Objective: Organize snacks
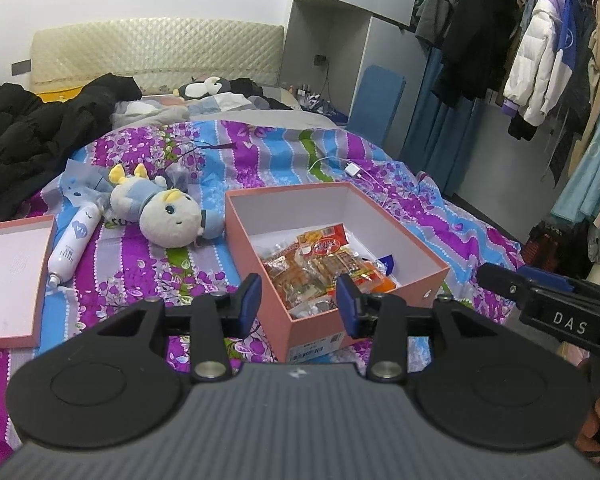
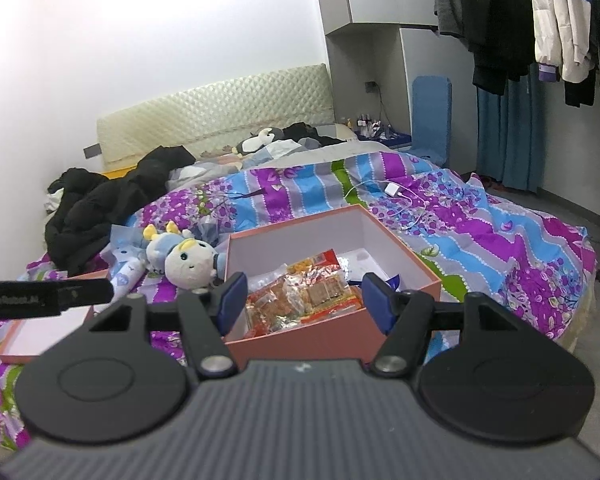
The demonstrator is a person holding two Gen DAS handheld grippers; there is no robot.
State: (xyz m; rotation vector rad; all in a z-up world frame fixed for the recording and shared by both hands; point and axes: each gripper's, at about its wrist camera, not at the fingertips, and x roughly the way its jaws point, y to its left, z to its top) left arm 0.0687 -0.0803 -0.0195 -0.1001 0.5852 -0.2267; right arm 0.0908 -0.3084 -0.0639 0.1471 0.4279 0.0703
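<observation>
A pink box (image 1: pixel 412 236) (image 2: pixel 404 252) stands open on the bed, holding several snack packets (image 1: pixel 320 268) (image 2: pixel 304 296) in orange and red wrappers. My left gripper (image 1: pixel 298 304) hovers just in front of the box's near corner, its blue pads apart and nothing between them. My right gripper (image 2: pixel 304 300) also hangs before the box's near wall, open and empty. The box's pink lid (image 1: pixel 8 276) (image 2: pixel 40 340) lies upturned to the left. In the left wrist view the right gripper's arm shows at the right edge; in the right wrist view the left gripper's arm shows at the left edge.
A plush doll (image 1: pixel 160 212) (image 2: pixel 184 260) and a white bottle (image 1: pixel 74 244) lie left of the box. A white charger with cable (image 1: pixel 354 170) (image 2: pixel 392 190) lies behind it. Black clothes (image 1: pixel 28 136) are heaped at the far left; a clothes rack (image 1: pixel 540 60) hangs at right.
</observation>
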